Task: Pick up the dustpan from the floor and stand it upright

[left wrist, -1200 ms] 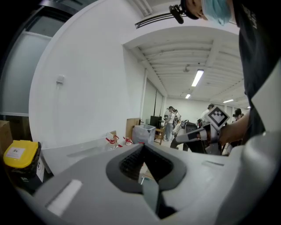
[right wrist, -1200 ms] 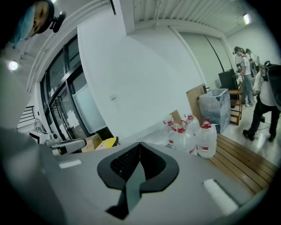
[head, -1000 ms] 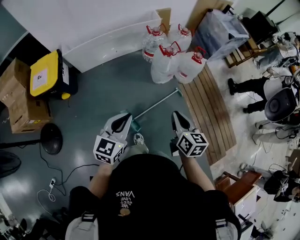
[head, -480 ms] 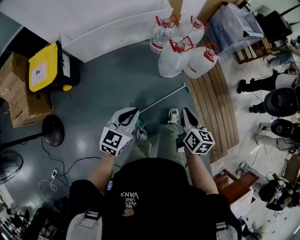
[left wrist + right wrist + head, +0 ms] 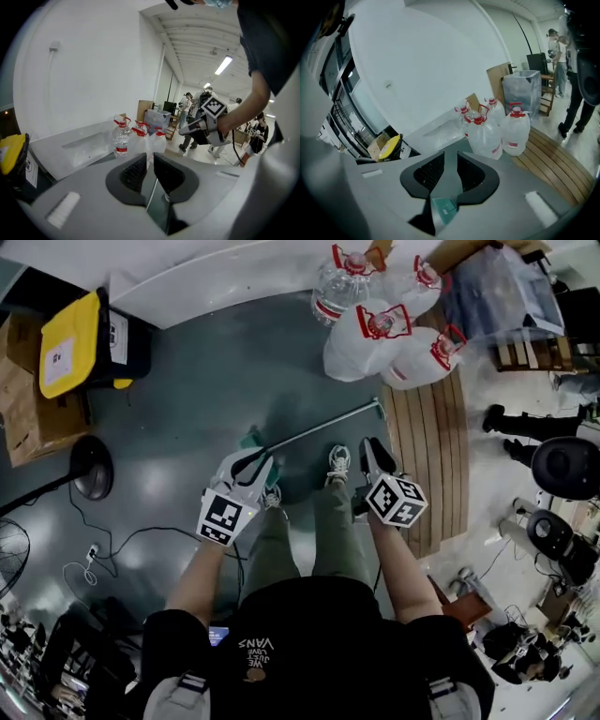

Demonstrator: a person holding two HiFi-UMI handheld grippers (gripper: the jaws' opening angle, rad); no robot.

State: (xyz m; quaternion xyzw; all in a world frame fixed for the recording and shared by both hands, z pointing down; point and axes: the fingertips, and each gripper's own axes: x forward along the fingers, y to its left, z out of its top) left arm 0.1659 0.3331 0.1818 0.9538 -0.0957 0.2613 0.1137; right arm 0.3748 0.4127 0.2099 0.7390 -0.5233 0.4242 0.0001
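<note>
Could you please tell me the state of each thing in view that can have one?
Dustpan: lying flat on the floor, not held.
Left gripper: shut, empty.
Right gripper: jaws have just been opening, slightly apart, nothing between them.
Water jugs: upright, red caps on.
Yellow-lidded bin: lid closed.

Both arms reach downward, left gripper [image 5: 253, 463] jaws together, right gripper [image 5: 374, 451] jaws just opening with nothing between.
</note>
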